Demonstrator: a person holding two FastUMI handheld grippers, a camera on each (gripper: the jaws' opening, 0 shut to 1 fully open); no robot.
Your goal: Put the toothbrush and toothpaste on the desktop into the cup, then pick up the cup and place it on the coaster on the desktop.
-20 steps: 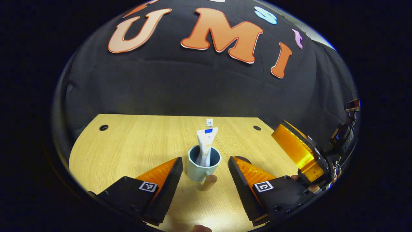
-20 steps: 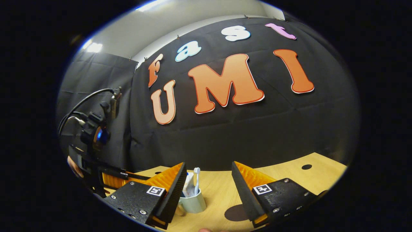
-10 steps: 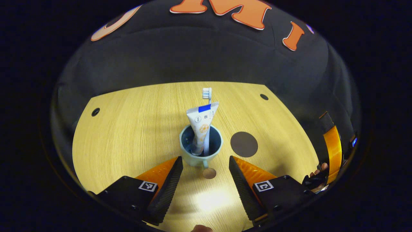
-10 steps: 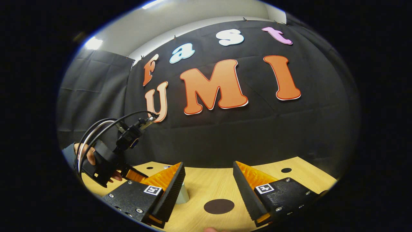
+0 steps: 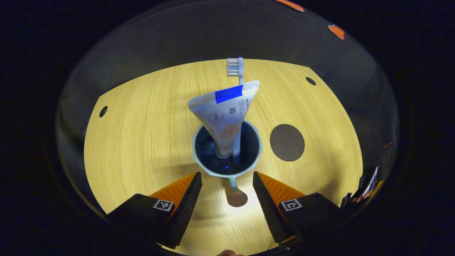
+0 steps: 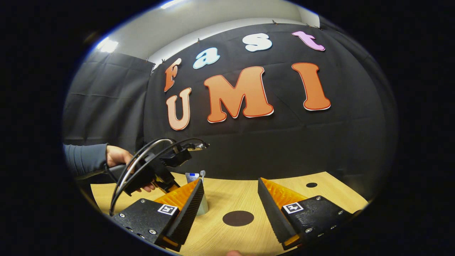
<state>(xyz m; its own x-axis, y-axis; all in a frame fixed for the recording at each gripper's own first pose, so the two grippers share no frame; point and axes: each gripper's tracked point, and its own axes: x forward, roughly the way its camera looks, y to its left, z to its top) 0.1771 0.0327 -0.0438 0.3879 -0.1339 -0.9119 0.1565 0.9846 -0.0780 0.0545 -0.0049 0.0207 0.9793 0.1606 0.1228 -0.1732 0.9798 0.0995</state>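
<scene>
A pale blue cup [image 5: 227,170] stands on the wooden desktop [image 5: 142,128], its handle [image 5: 236,193] pointing toward me. Inside it stand the toothpaste tube [image 5: 224,113] and the white toothbrush [image 5: 237,69]. My left gripper [image 5: 227,193] hovers open above the handle, one finger on each side, not touching it. The round dark coaster [image 5: 287,142] lies just right of the cup. In the right gripper view, my right gripper [image 6: 231,206] is open over the desktop, with the coaster [image 6: 238,218] between its fingers and the cup [image 6: 203,206] partly hidden behind its left finger.
Small round holes [image 5: 103,111] [image 5: 310,80] mark the desktop's far corners. In the right gripper view a hand [image 6: 119,158] in a grey sleeve holds the left gripper's body with looping cables [image 6: 142,160] over the cup. Bare desktop stretches left of the cup.
My left gripper has risen and tilted down over the cup, which now looks larger and seen from above. The right gripper has drawn back and turned a little.
</scene>
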